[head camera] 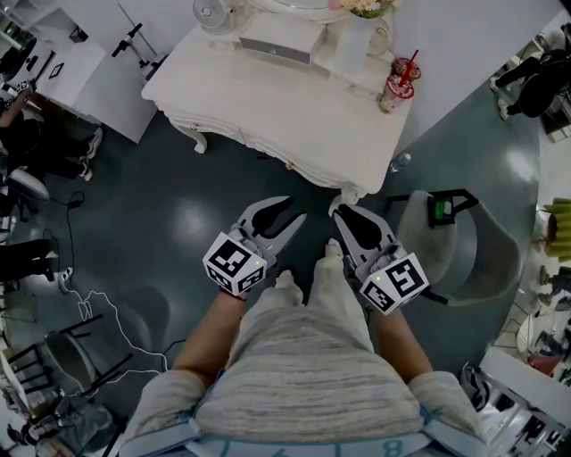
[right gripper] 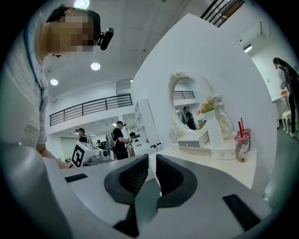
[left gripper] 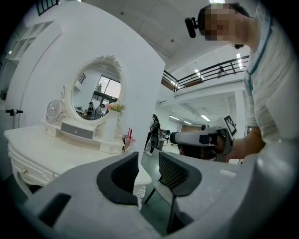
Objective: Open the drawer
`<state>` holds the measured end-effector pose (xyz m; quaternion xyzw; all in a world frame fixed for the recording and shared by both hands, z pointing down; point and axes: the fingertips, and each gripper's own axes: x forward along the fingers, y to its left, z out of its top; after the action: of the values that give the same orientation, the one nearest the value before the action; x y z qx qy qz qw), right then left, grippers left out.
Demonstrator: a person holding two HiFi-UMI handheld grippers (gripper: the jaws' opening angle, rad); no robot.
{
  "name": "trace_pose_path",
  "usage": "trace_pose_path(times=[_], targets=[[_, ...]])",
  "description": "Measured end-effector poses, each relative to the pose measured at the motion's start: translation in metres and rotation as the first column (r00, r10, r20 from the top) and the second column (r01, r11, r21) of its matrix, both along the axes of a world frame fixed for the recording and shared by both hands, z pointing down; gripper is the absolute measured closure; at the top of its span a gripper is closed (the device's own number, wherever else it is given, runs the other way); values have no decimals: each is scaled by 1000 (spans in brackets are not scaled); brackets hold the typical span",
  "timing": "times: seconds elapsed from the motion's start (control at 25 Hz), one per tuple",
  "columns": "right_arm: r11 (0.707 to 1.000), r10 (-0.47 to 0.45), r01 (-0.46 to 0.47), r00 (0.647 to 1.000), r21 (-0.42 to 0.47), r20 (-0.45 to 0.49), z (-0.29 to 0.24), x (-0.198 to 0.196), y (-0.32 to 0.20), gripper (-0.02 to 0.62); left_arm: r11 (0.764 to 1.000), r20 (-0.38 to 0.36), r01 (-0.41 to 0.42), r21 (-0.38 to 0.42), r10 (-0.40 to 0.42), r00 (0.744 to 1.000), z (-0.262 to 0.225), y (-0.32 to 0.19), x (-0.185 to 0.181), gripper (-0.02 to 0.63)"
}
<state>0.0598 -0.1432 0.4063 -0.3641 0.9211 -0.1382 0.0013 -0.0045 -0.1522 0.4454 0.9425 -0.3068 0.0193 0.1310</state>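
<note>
In the lower middle of the head view, the left tool (head camera: 294, 210) and the right tool (head camera: 341, 212) hang side by side above the dark grey-green floor (head camera: 178, 223); both sit just below the near edge of the white carved dressing surface (head camera: 294, 107) and touch nothing; the left tool's jaws stand well apart with only air between them, as the left gripper view also shows; the right tool's jaws are drawn close, a slim empty gap left between the dark ribbed pads (right gripper: 135, 175); the small grey-fronted drawer (head camera: 277, 49) lies at the top centre of the head view, set in the white base under the oval white-framed mirror (left gripper: 96, 93), its face flush with that base, well apart from both tools; a knobbed front panel (left gripper: 23, 170) shows at the lower left of the left gripper view, in the surface's curved apron, shut as well; a clear plastic drink cup with a red straw (head camera: 399, 85) stands near the surface's right corner; a small white desk fan (head camera: 212, 13) stands at the far edge, upper centre; a pale grey round-backed chair (head camera: 486, 259) sits at the right of the frame, beside the right tool
</note>
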Motion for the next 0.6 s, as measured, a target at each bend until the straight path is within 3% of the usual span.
trace_pose_path(times=[0.6], targets=[[999,17,-17,1000,-30,-18,21,11,-10,583,996,92,33,-82,-26,995,59,-39,-3,452]])
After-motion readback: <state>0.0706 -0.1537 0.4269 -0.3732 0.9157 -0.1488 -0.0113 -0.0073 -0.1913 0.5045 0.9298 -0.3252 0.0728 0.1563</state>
